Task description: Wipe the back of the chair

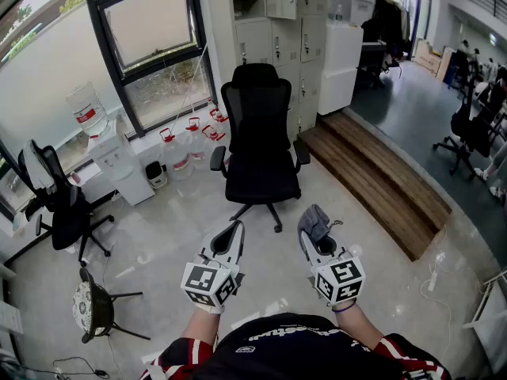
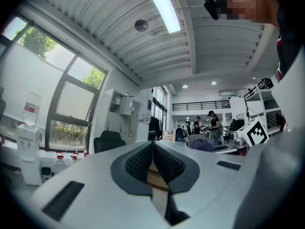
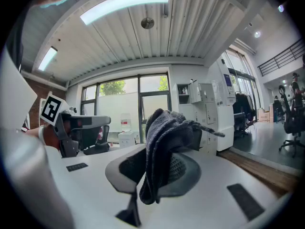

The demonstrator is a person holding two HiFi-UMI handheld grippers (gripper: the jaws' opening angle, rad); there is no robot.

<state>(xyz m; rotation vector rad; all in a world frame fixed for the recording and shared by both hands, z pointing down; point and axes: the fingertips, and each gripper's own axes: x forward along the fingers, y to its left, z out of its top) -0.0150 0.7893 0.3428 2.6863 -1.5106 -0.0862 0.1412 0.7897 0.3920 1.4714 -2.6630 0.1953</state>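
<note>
A black office chair (image 1: 258, 137) with a tall mesh back stands ahead of me, its seat facing me, on the pale floor. My right gripper (image 1: 311, 229) is shut on a grey cloth (image 1: 314, 219), which bunches over its tips; in the right gripper view the grey cloth (image 3: 164, 144) hangs pinched between the pads. My left gripper (image 1: 234, 233) is shut with nothing in it, its pads (image 2: 143, 162) pressed together. Both grippers are held low in front of me, about a chair's width short of the seat. The chair's back side is hidden from me.
Water jugs with red caps (image 1: 190, 141) line the window wall behind the chair. A water dispenser (image 1: 119, 161) and another black chair (image 1: 59, 204) stand left. A small stool (image 1: 91, 307) is at lower left. A wooden step (image 1: 380, 176) runs along the right.
</note>
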